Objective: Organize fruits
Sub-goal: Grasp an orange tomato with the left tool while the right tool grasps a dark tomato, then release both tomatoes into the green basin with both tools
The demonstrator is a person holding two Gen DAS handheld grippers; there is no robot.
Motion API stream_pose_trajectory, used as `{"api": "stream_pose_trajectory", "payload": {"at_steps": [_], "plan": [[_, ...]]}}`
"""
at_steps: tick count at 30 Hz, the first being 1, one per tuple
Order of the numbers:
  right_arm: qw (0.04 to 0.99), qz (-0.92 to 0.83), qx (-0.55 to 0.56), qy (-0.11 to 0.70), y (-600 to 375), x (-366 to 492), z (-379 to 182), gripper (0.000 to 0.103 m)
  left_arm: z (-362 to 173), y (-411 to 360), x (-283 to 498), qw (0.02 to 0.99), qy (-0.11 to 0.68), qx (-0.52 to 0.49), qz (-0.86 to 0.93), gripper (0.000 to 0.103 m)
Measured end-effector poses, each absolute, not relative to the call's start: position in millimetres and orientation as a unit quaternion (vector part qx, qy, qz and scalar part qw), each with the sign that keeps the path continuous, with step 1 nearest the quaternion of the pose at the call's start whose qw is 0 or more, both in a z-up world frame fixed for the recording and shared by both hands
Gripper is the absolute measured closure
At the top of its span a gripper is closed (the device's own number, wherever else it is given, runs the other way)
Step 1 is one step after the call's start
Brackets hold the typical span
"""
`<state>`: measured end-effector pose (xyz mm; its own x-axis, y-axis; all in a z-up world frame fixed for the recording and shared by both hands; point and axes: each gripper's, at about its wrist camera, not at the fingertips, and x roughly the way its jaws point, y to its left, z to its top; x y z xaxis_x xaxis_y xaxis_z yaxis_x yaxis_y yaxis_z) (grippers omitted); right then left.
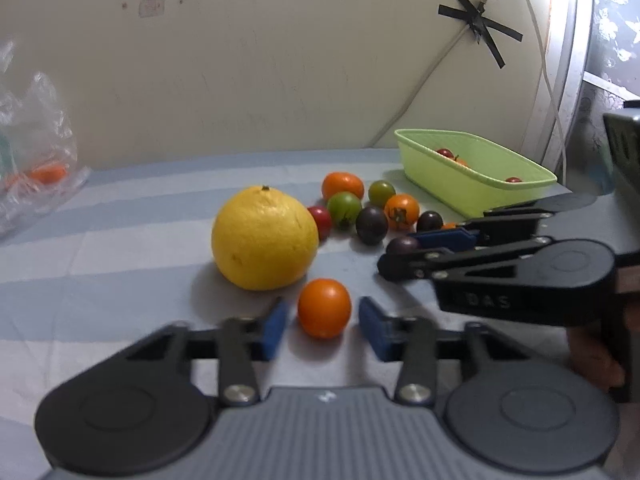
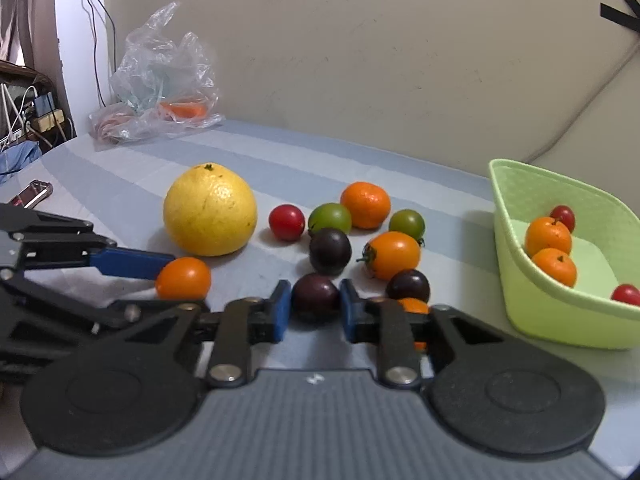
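Note:
My left gripper [image 1: 323, 326] is open around an orange tomato [image 1: 324, 308] on the striped cloth; small gaps show at both pads. That tomato shows in the right wrist view [image 2: 183, 278] too. My right gripper [image 2: 314, 310] has both blue pads against a dark purple tomato [image 2: 315, 297] resting on the cloth; it shows in the left wrist view [image 1: 402, 245]. A big yellow citrus [image 1: 264, 238] sits just beyond. Several small tomatoes and a mandarin [image 2: 365, 205] lie in a cluster. The green basket [image 2: 520, 280] at the right holds a few fruits.
A crumpled plastic bag [image 2: 160, 84] with something orange in it lies at the back left by the wall. A cable runs down the wall behind the basket [image 1: 476, 192]. A small metal object [image 2: 32, 192] lies at the table's left edge.

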<state>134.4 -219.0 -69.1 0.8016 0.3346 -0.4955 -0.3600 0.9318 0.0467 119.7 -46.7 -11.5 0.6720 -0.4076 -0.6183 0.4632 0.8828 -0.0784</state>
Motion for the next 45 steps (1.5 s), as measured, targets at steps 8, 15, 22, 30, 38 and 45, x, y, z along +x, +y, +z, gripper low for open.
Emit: {"api": "stream_pose_trajectory", "payload": {"at_steps": [8,15,22,30,38,45], "plan": [[0.960,0.153,0.013,0.233,-259.7,75.0,-65.7,0.075,-0.3,-62.0,92.4,0.901,0.325,0.027,-0.287,0.074],[0.972,0.078,0.037,0.219,-310.7,35.3,-69.4,0.075,15.8,-107.2,92.1,0.873,0.327,0.032,-0.361,0.074],[0.983,0.027,0.080,0.163,-366.6,65.4,-44.8,0.075,50.3,-172.4,154.4,0.870,0.312,0.025,-0.381,0.074],[0.981,0.012,0.095,0.171,-379.5,127.8,-55.0,0.075,42.0,-227.8,240.3,0.876,0.340,0.018,-0.342,0.073],[0.979,0.013,0.083,0.188,-378.7,150.2,-64.7,0.072,21.6,-247.5,279.6,0.874,0.369,0.030,-0.315,0.064],[0.982,0.018,0.092,0.163,-377.2,134.8,-51.2,0.069,50.0,-212.5,260.8,0.877,0.345,0.001,-0.334,0.060]]}}
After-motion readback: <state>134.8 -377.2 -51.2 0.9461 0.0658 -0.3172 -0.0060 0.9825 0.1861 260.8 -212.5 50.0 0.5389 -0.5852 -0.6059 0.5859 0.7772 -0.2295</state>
